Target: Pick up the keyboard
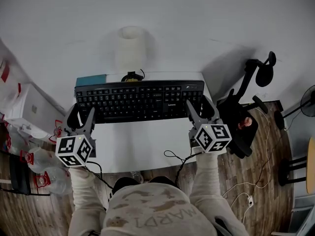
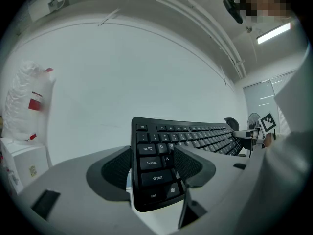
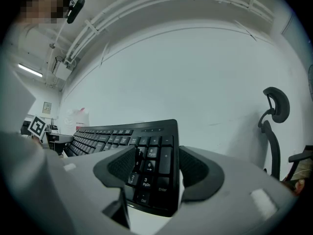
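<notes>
While the person stands at 6 o'clock, the white table [image 1: 147, 149] fills the middle of the head view. And there's the keyboard [image 1: 140, 101], lying flat across the table's 12 o'clock half and running almost edge to edge! It's black and full-size, with a number pad at its 3 o'clock end, white key legends and a small pale logo under the arrow keys.

Off the table at 3 o'clock is a black office chair [image 1: 242, 119]. At 12 o'clock, behind the keyboard, a white lamp [image 1: 131, 45] rises against the wall. At 11 o'clock a teal book [image 1: 91, 79] peeks out, its near side hidden by the keyboard.

Now the left gripper [image 1: 82, 114]: its jaws are apart, straddling the keyboard's 9 o'clock end. One pad is outside the edge with a sliver of white showing between, and the other is over the Shift and A keys. The right gripper [image 1: 201, 108] mirrors it at the 3 o'clock end, with its jaws spread. There one pad is over the number pad and one is just past the edge.

Whether any pad actually touches the keyboard is hard to make out. A thin black cable [image 1: 176, 159] loops at the table's 6 o'clock rim.
</notes>
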`<move>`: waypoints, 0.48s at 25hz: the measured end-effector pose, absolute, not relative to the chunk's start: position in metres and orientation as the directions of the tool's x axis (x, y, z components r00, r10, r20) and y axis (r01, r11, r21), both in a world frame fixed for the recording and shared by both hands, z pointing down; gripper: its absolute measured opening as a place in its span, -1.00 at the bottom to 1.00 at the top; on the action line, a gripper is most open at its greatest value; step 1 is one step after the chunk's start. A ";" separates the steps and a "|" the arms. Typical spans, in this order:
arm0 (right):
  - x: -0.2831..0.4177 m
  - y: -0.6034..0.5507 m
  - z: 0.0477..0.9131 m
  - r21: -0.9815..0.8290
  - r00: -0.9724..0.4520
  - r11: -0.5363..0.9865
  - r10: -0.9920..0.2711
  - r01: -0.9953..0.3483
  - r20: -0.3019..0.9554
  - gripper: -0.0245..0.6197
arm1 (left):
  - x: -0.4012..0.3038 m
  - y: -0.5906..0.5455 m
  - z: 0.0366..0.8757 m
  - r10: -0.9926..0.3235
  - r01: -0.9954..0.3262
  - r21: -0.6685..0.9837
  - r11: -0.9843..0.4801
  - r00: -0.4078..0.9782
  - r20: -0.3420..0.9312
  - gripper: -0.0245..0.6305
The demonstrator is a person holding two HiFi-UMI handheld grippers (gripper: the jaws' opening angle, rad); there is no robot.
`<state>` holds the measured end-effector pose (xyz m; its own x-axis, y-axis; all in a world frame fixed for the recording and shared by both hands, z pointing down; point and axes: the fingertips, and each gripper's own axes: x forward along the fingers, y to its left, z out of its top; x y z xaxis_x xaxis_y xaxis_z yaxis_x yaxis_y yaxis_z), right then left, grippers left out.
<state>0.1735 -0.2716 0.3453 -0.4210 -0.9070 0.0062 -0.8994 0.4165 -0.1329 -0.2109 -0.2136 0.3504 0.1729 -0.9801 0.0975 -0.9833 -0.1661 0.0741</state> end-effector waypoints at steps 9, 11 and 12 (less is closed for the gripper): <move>0.186 -0.256 0.321 -0.114 -0.407 0.409 -0.913 -0.905 -0.042 -0.02 | -0.199 -0.204 0.328 -0.982 -0.982 0.060 -0.182 0.185 0.050 -0.11; 0.187 -0.254 0.318 -0.110 -0.405 0.408 -0.913 -0.906 -0.049 -0.02 | -0.198 -0.202 0.325 -0.982 -0.981 0.060 -0.183 0.186 0.042 -0.11; 0.187 -0.253 0.316 -0.108 -0.405 0.408 -0.913 -0.907 -0.052 -0.02 | -0.198 -0.201 0.324 -0.982 -0.981 0.060 -0.184 0.186 0.038 -0.11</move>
